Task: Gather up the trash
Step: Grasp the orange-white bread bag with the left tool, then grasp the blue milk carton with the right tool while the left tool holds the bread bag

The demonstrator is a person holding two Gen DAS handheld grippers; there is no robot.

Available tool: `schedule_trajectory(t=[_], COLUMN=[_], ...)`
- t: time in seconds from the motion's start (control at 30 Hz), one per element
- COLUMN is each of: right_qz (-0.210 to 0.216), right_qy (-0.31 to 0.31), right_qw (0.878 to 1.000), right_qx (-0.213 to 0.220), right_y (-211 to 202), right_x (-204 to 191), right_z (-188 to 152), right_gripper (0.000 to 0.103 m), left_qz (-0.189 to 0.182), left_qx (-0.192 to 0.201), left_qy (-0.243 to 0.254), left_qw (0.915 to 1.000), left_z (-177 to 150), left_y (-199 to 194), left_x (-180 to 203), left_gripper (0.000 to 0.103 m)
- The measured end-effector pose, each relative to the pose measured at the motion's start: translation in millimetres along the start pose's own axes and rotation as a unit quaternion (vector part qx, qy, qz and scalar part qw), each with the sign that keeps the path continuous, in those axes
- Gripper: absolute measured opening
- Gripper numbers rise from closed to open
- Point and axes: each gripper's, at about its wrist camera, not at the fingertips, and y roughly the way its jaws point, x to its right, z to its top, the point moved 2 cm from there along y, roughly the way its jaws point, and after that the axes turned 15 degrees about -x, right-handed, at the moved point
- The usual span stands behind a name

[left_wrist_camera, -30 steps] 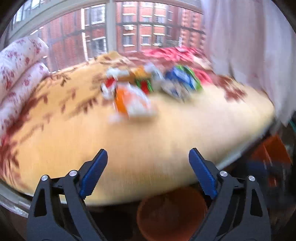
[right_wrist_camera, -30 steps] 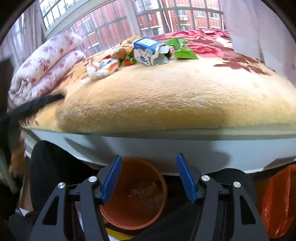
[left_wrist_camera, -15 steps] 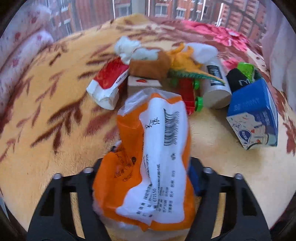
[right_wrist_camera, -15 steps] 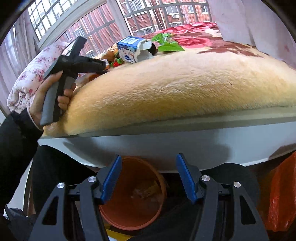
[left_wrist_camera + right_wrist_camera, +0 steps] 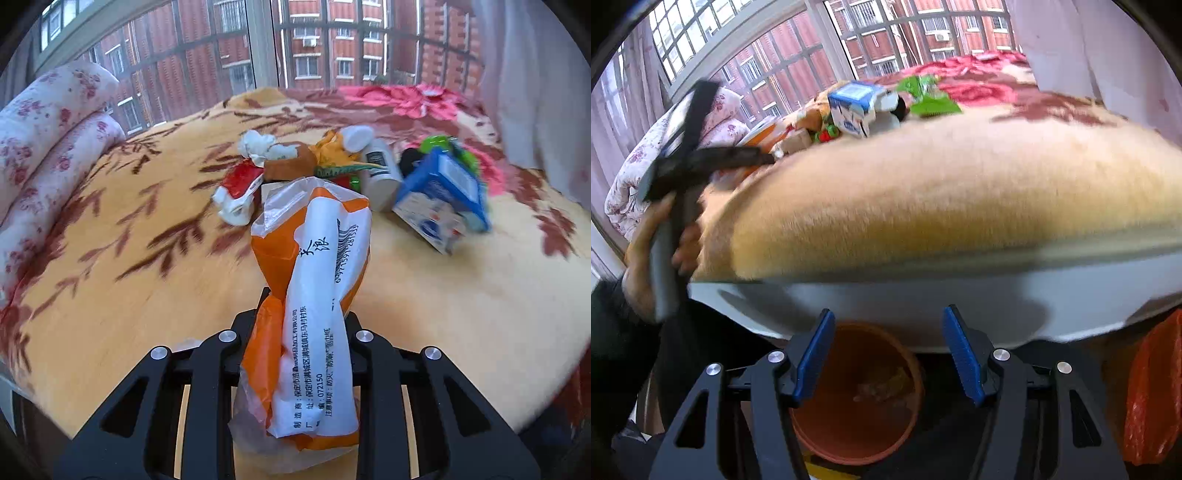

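My left gripper (image 5: 303, 325) is shut on an orange and white plastic wrapper (image 5: 314, 288) and holds it above the yellow flowered blanket (image 5: 147, 280). Behind it lies a pile of trash: a red and white packet (image 5: 238, 190), a white bottle (image 5: 380, 177), a blue carton (image 5: 441, 201). In the right wrist view my right gripper (image 5: 888, 354) is open and empty below the bed edge, above an orange bin (image 5: 857, 395) with some trash in it. The left gripper (image 5: 701, 162) shows there at the left, over the blanket. The blue carton (image 5: 855, 107) shows there too.
A rolled flowered quilt (image 5: 44, 147) lies at the left by the window. A white curtain (image 5: 535, 81) hangs at the right. An orange plastic bag (image 5: 1152, 391) sits on the floor to the right of the bin. The bed's white side panel (image 5: 923, 302) faces my right gripper.
My left gripper has closed on the orange wrapper and lifted it back off the blanket, away from the pile. My right gripper has stayed open over the bin.
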Motion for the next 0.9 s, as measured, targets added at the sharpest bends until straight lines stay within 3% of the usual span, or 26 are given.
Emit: schedule_trajectory(t=[0.2, 0.33, 0.4, 0.5, 0.7, 0.9], right_qz=[-0.035, -0.058, -0.069, -0.081, -0.095, -0.113], right_qy=[-0.053, -0.094, -0.122, -0.160, -0.216, -0.250], right_qw=[0.997, 0.992, 0.987, 0.979, 0.970, 0.962], right_qx=[0.036, 0.061, 0.075, 0.094, 0.052, 0.005], right_y=[-17, -18, -16, -10, 31, 74], right_x=[-16, -30, -37, -43, -52, -63], right_z=[51, 106, 138, 174, 243, 261], right_gripper=[0.061, 0.065, 0.077, 0.084, 0.085, 0.082], left_qz=[-0.008, -0.009, -0.012, -0.022, -0.053, -0.073], left_qx=[0.051, 0.068, 0.071, 0.074, 0.054, 0.051], left_qy=[-0.003, -0.010, -0.008, -0.006, -0.015, -0.030], left_qw=[0.9986, 0.9976, 0.9973, 0.9970, 0.9970, 0.9956], left_z=[-58, -80, -84, -85, -83, -82], left_y=[-49, -61, -62, -59, -38, -34], left_x=[-12, -16, -16, -17, -25, -39], left_gripper=[0.025, 0.025, 0.025, 0.025, 0.025, 0.025])
